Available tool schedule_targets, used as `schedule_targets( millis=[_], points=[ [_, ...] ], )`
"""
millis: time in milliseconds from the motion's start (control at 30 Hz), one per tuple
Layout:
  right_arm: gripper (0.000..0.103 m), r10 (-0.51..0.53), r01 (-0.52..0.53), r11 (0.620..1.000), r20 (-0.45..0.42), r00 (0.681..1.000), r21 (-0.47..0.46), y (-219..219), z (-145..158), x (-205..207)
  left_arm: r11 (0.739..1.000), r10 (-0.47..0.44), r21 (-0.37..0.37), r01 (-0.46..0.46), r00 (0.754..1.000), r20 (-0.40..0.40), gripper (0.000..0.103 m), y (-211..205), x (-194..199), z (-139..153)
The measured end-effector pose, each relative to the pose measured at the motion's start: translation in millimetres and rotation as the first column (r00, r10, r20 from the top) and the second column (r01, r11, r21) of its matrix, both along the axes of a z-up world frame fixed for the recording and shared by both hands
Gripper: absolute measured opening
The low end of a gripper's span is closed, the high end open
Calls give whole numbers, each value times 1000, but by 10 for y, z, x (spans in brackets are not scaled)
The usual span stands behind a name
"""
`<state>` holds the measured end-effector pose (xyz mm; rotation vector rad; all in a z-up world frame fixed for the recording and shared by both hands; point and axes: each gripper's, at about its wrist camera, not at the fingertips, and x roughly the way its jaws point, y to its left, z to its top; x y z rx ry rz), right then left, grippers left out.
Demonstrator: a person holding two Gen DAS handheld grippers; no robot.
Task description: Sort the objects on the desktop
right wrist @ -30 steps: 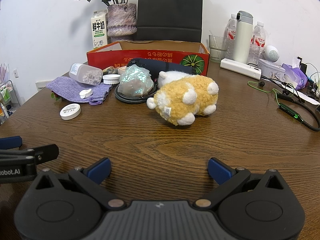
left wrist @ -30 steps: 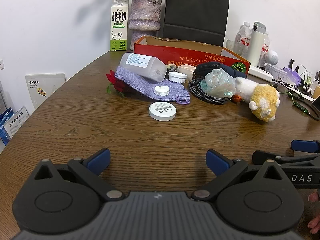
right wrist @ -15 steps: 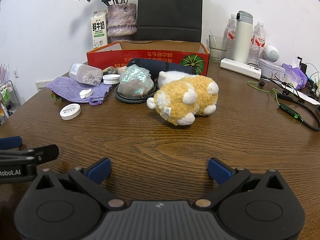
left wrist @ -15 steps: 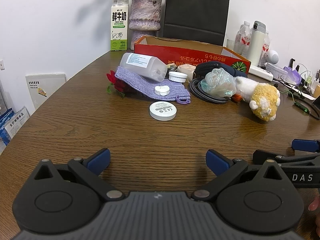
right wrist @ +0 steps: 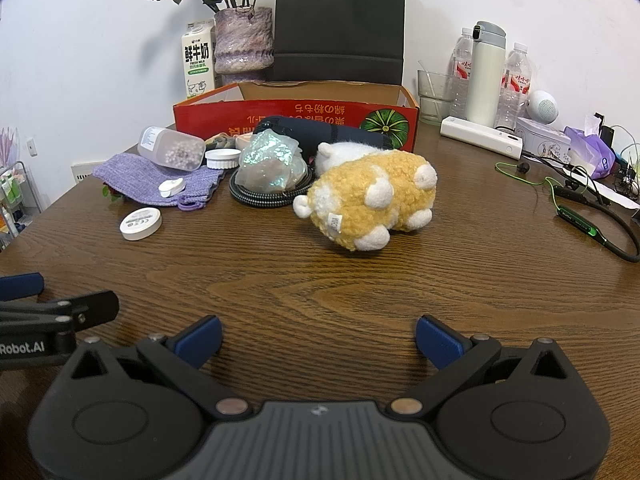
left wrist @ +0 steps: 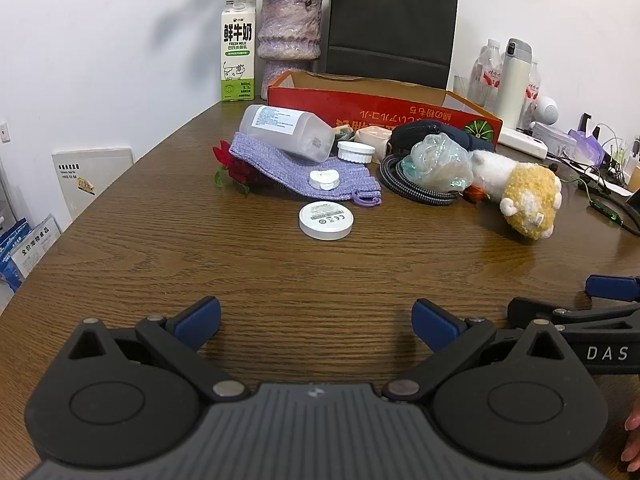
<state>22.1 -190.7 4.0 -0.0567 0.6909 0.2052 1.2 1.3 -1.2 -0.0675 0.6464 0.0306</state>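
Observation:
Loose objects lie mid-table: a white round puck point(left wrist: 326, 220) point(right wrist: 141, 223), a purple knitted pouch point(left wrist: 296, 170) point(right wrist: 160, 180) with a small white case point(left wrist: 324, 179) on it, a clear plastic bottle point(left wrist: 288, 131) on its side, a white lid point(left wrist: 355, 151), a coiled black cable point(left wrist: 416, 188), an iridescent bag point(right wrist: 269, 166) and a yellow plush toy point(right wrist: 370, 200) point(left wrist: 528, 198). A red cardboard box point(right wrist: 296, 114) point(left wrist: 380, 108) stands behind them. My left gripper point(left wrist: 316, 322) is open and empty, low over the near table. My right gripper point(right wrist: 318, 338) is open and empty beside it.
A milk carton point(left wrist: 238, 62), a vase point(left wrist: 290, 32) and a black paper bag point(left wrist: 390, 24) stand at the back. Bottles and a white thermos point(right wrist: 484, 76), a white power strip point(right wrist: 480, 142) and green earphones point(right wrist: 576, 216) lie at the right.

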Motion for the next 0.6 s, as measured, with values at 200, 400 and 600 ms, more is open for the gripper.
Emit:
schedule_targets(
  millis=[200, 400, 600],
  points=[
    [103, 1, -1, 1000, 1, 1000, 1, 0, 0, 3, 1000, 6, 11, -6, 1000, -5, 103, -14, 5, -4],
    [103, 6, -6, 1000, 2, 1000, 7, -47, 14, 41, 1000, -2, 14, 2, 1000, -12, 103, -17, 59, 59],
    [103, 17, -18, 1000, 35, 999, 14, -128, 166, 168, 999, -22, 46, 21, 1000, 11, 103, -48, 256, 235]
  ],
)
